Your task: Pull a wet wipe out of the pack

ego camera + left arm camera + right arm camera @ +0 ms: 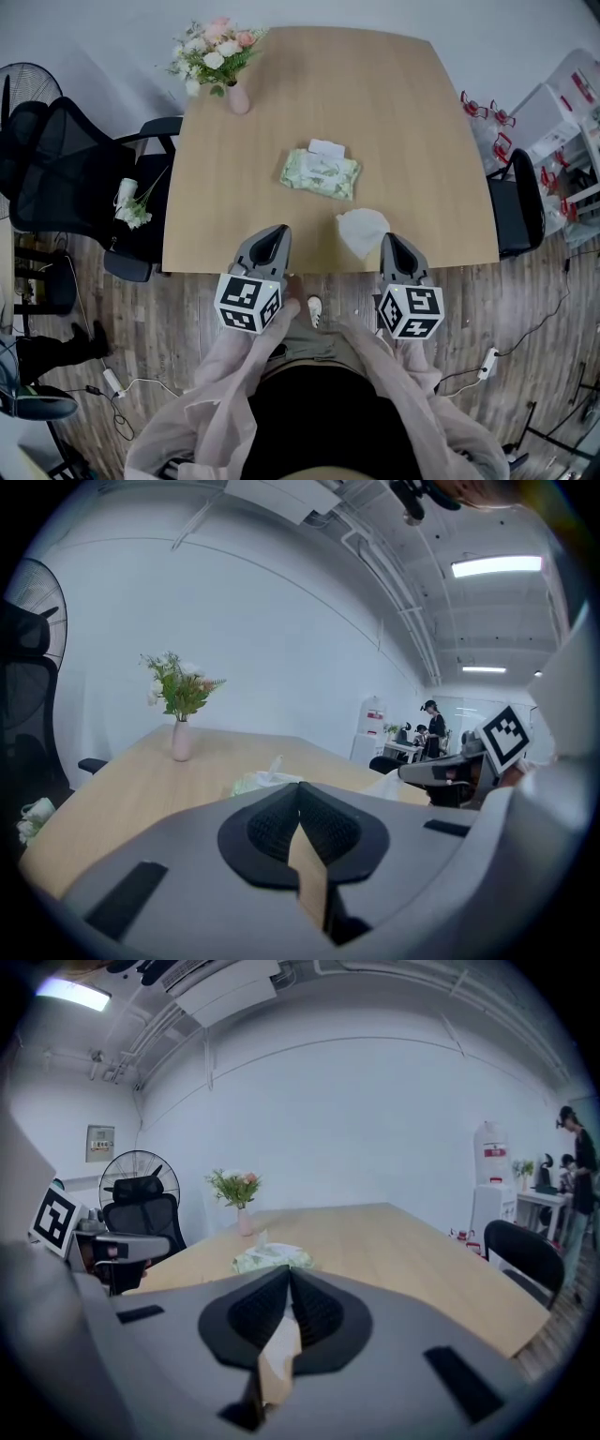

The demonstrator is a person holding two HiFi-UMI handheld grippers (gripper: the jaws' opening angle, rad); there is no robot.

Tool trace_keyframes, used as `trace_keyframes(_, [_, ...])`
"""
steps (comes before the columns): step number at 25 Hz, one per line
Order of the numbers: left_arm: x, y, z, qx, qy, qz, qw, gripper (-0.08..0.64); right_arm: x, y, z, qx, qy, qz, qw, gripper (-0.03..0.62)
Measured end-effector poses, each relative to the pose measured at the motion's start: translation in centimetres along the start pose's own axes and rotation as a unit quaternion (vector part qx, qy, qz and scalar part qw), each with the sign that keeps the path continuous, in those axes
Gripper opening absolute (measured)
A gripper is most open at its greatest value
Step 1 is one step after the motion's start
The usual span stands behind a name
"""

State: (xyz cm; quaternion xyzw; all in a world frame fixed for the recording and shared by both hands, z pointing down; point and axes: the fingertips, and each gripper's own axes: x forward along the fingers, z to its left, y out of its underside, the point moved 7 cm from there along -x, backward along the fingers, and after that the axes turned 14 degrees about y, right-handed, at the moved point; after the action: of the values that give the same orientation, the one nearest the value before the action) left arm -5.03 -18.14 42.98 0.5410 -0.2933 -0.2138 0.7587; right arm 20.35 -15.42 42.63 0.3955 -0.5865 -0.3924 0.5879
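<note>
Wet wipe pack (320, 174): soft, green and white, flat at mid-worktop, white sheet protruding at far edge. Wet wipe (361, 230): white, crumpled, apart from pack, near worktop's front edge.

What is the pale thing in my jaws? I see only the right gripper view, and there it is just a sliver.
Observer: In the head view it is a crumpled white wipe, pinched at the tip of the right gripper.
Operator: Is it fully out?
Observer: Yes, bare table shows between it and the green pack.
Operator: And my other hand?
Observer: Its own view shows the left gripper shut, with nothing between the pads.
</note>
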Motion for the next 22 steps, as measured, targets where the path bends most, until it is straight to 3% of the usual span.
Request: trace_keyframes(22, [0.5,-0.7,0.7,0.003,0.005,-0.005,1.0000,0.012,1.5,-1.4,1.2,-0.003,-0.010,-0.013,1.000,0.011])
